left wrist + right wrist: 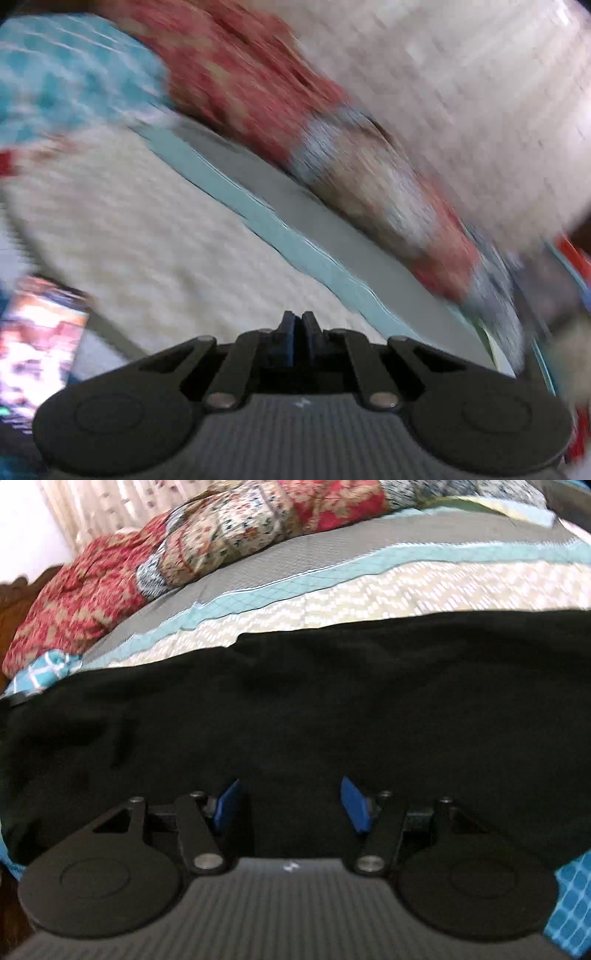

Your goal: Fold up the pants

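The black pants point(295, 709) lie spread flat across the bed and fill the middle of the right wrist view. My right gripper point(291, 805) is open just above the pants, its blue pads point(227, 805) wide apart with nothing between them. My left gripper point(298, 325) is shut with its blue pads pressed together and nothing visible between them. It points at the cream patterned quilt point(147, 229); the pants do not show in the blurred left wrist view.
A red floral patchwork blanket point(184, 550) is bunched at the far side of the bed, also in the left wrist view point(258, 92). A teal and grey band point(332, 572) runs across the quilt. A phone-like screen point(37, 339) lies at lower left.
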`<state>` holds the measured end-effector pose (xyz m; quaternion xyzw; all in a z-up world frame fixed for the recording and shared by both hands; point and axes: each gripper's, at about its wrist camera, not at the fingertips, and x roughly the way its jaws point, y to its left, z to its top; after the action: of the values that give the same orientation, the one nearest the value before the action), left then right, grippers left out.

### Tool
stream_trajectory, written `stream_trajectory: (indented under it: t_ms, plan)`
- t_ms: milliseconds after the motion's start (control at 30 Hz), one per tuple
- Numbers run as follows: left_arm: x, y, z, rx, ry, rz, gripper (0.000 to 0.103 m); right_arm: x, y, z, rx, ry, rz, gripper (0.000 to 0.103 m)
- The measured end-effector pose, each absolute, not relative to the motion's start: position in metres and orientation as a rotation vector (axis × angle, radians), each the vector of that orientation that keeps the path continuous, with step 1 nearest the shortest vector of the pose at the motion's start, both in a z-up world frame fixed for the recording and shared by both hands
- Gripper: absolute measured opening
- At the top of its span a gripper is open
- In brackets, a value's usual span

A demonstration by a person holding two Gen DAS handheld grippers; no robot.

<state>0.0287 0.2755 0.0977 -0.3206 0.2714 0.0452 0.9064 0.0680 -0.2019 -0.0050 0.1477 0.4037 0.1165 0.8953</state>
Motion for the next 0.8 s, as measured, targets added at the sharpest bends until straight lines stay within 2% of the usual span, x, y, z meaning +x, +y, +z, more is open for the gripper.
stream_trajectory:
  t_ms: [133,167,233,267,300,433,467,500,567,800]
  plan:
    - [0.045,0.284,0.062,-0.611,0.755,0.192,0.011,0.062,-0.184,-0.003,0.231,0.834,0.252,0.066]
    - [0.039,0.287,0.061,-0.619,0.757,0.185,0.011,0.060,-0.183,0.000,0.227,0.830,0.264,0.065]
    - [0.022,0.287,0.068,-0.624,0.704,0.185,0.021,0.051,-0.186,0.006,0.256,0.799,0.296,0.065]
    - [0.011,0.289,0.071,-0.635,0.676,0.194,0.034,0.050,-0.183,0.010,0.263,0.778,0.321,0.065]
    - [-0.001,0.292,0.072,-0.654,0.656,0.201,0.039,0.049,-0.176,0.015,0.257,0.764,0.355,0.065]
    - [-0.031,0.297,0.073,-0.738,0.671,0.132,0.041,0.052,-0.131,0.037,0.233,0.729,0.628,0.065]
    - [-0.041,0.296,0.071,-0.745,0.678,0.112,0.045,0.050,-0.120,0.042,0.224,0.720,0.707,0.070]
    - [-0.051,0.295,0.069,-0.742,0.681,0.102,0.047,0.047,-0.104,0.048,0.189,0.708,0.784,0.081]
    - [-0.062,0.292,0.061,-0.734,0.688,0.104,0.047,0.042,-0.068,0.056,0.064,0.683,0.902,0.090]
    - [-0.091,0.296,0.042,-0.785,0.716,0.109,0.047,0.051,0.055,0.040,-0.271,0.664,1.057,0.090]
